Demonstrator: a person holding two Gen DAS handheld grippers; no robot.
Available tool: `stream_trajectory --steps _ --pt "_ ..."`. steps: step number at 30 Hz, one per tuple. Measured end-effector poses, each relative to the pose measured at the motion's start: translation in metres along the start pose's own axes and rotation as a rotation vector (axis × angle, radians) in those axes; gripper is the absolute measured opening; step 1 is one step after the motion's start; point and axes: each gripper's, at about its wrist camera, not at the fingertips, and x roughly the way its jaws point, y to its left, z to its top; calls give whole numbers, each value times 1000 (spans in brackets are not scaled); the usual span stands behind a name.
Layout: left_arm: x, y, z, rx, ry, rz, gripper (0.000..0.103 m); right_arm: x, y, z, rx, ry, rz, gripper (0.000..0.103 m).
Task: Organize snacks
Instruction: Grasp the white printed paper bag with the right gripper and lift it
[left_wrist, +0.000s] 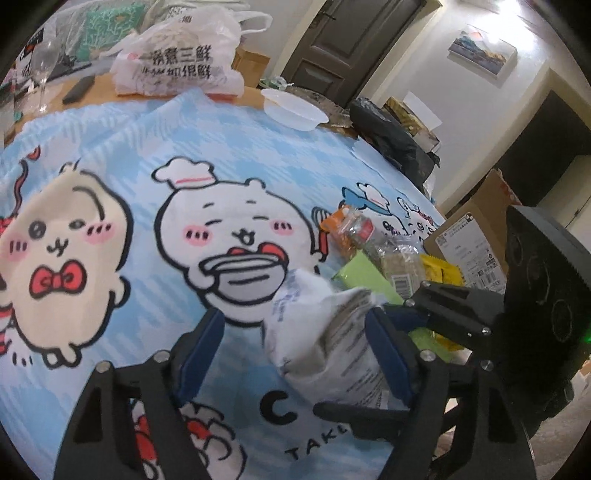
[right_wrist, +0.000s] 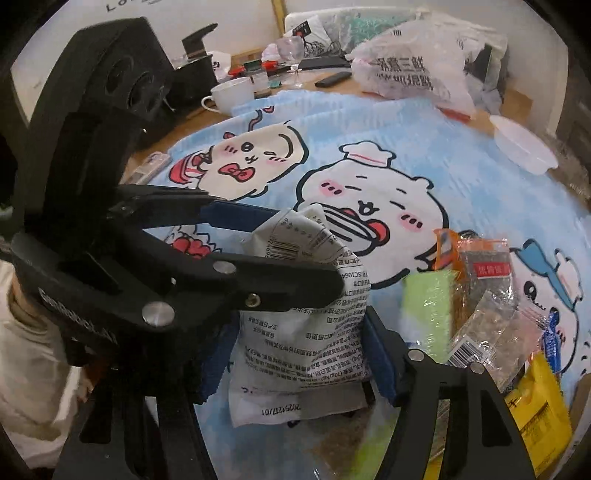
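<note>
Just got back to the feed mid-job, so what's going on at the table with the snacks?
A person is working both handheld grippers on one white snack bag over the blue cartoon tablecloth. The right gripper straddles the bag's lower part, pads at its sides. The left gripper has one finger against the bag and the other well clear. The other snack packets lie in a loose pile beside it, unsorted.

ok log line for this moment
right gripper: shut on white packet | left gripper: open around its top | other snacks: on cloth
</note>
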Motion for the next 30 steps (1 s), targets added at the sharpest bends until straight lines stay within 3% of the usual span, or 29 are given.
stream_trajectory --steps 6,10,12,13,17,22,25,30 --pt "3 -1 -6 7 24 -65 76 0 9 -6 -34 21 -59 67" --pt "9 -10 -6 28 49 -102 76 5 21 -9 -105 69 -71 86" --pt "11 -15 -6 37 53 -90 76 11 30 -13 -165 79 -120 89" --pt "11 -15 -6 33 53 -88 76 11 30 -14 -153 64 -127 88" --pt "12 -14 -6 3 52 -118 70 3 15 -13 -72 27 -118 61" --pt "6 -20 -6 18 36 -91 62 -5 15 -14 -60 -9 -123 49" --pt "-6 -29 -4 47 1 -61 59 -12 12 -13 -23 -46 -82 41" --pt "-41 -54 9 103 -84 -16 55 -40 19 -6 -17 -145 -60 39"
